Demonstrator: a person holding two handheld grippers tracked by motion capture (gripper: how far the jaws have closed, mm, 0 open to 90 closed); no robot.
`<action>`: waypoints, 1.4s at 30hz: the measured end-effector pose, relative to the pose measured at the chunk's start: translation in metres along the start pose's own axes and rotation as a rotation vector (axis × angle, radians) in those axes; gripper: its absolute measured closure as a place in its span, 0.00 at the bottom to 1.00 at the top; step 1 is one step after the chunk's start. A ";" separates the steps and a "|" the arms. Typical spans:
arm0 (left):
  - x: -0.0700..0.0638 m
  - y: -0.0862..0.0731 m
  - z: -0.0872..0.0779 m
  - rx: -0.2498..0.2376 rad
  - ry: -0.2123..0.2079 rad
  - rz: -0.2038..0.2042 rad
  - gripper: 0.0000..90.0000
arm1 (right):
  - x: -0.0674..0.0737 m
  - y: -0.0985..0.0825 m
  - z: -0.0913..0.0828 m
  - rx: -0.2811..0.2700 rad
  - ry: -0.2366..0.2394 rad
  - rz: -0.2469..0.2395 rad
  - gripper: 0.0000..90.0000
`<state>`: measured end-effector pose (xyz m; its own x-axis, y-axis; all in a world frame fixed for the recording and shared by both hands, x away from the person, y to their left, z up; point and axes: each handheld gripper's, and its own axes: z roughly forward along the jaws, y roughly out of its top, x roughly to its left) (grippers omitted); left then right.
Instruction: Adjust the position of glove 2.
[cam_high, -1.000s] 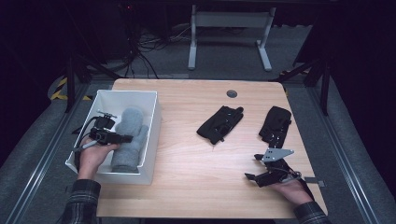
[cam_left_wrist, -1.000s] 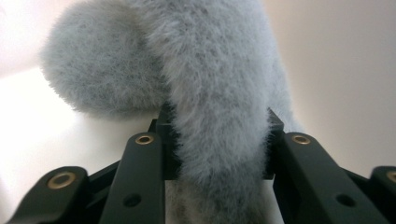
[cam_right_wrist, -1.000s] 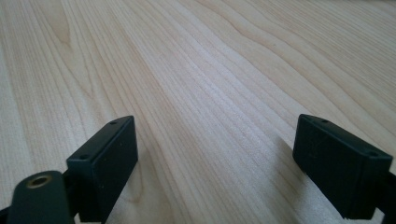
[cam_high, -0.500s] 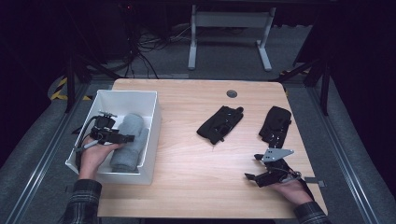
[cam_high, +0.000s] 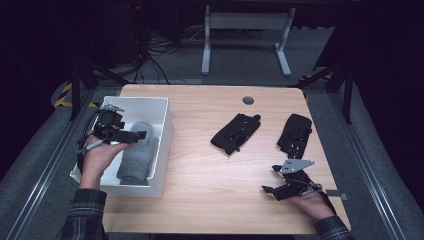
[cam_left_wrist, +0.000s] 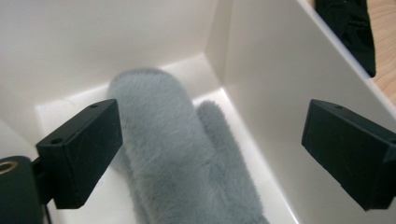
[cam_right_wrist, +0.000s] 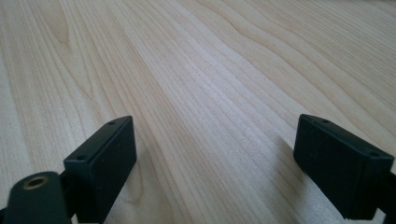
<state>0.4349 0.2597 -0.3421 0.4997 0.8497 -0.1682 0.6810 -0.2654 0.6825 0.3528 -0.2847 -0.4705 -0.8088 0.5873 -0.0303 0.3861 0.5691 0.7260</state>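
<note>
Dark flooring and cables surround the pale wooden table (cam_high: 210, 165) where we work. At its left edge stands a white plastic bin (cam_high: 162, 142), and in it lies a grey fleecy mitten (cam_high: 137, 157), lengthwise, thumb toward the inner wall. Our left gripper (cam_high: 141, 135) hovers over it; its jaws have just been opening, now wide and empty, the mitten below them. We judge the mitten light, soft and floppy, best pinched across its thick middle. Our right gripper (cam_high: 269, 180) rests near the table's front right corner, jaws spread, holding nothing. Two black gloves (cam_high: 235, 132), (cam_high: 295, 132) lie flat toward the right side.
</note>
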 end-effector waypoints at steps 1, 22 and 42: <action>-0.002 0.002 -0.002 -0.005 -0.003 0.008 0.04 | 0.000 0.000 0.000 0.000 -0.001 0.001 0.15; -0.101 0.041 0.002 -0.073 -0.131 0.144 0.00 | 0.001 0.000 0.000 0.003 -0.008 0.005 0.14; -0.188 0.029 0.057 -0.067 -0.226 0.285 0.00 | 0.001 0.000 0.000 0.005 -0.003 0.002 0.13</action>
<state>0.3913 0.0660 -0.3316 0.7749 0.6220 -0.1126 0.4650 -0.4402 0.7682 0.3522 -0.2840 -0.4706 -0.8066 0.5902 -0.0311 0.3898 0.5709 0.7226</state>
